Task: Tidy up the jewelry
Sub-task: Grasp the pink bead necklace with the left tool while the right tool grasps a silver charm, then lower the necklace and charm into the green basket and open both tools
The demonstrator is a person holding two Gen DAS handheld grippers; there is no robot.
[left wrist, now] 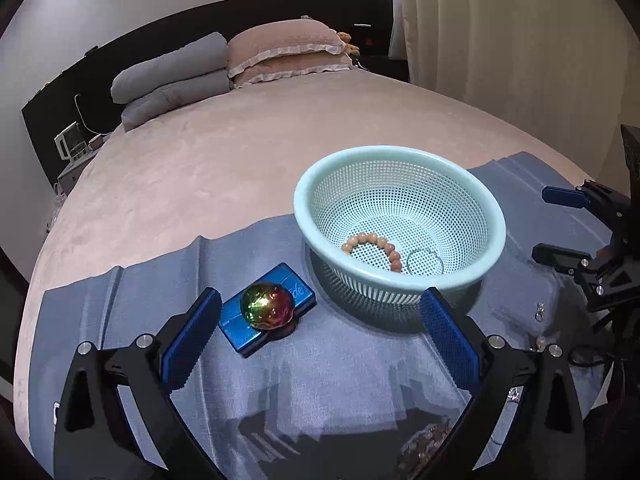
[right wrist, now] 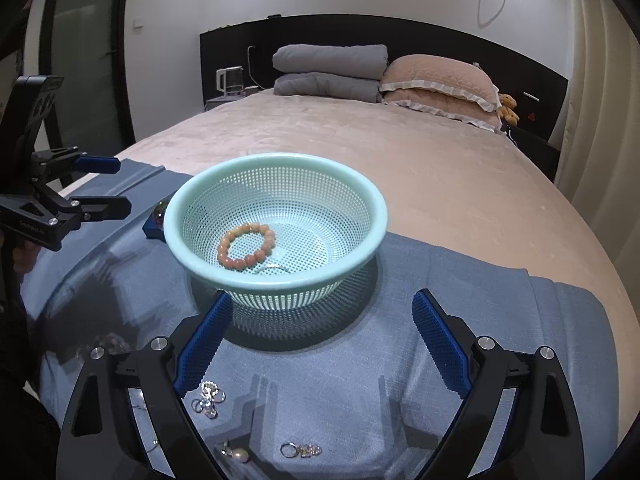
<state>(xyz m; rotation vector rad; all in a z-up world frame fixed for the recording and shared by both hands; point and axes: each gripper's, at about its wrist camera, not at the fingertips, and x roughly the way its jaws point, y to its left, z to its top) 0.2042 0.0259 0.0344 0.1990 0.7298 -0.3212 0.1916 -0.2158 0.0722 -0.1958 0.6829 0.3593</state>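
A mint-green mesh basket stands on a blue cloth on the bed. In it lie an orange bead bracelet and a thin silver ring. My left gripper is open and empty, hovering near the basket's front left. My right gripper is open and empty, in front of the basket. Small silver jewelry pieces lie on the cloth beneath the right gripper. A bead pile lies under the left gripper.
A blue box carries an iridescent ball left of the basket. Small earrings lie on the cloth at right. Grey and pink pillows sit at the headboard. The pink bedspread extends beyond the cloth.
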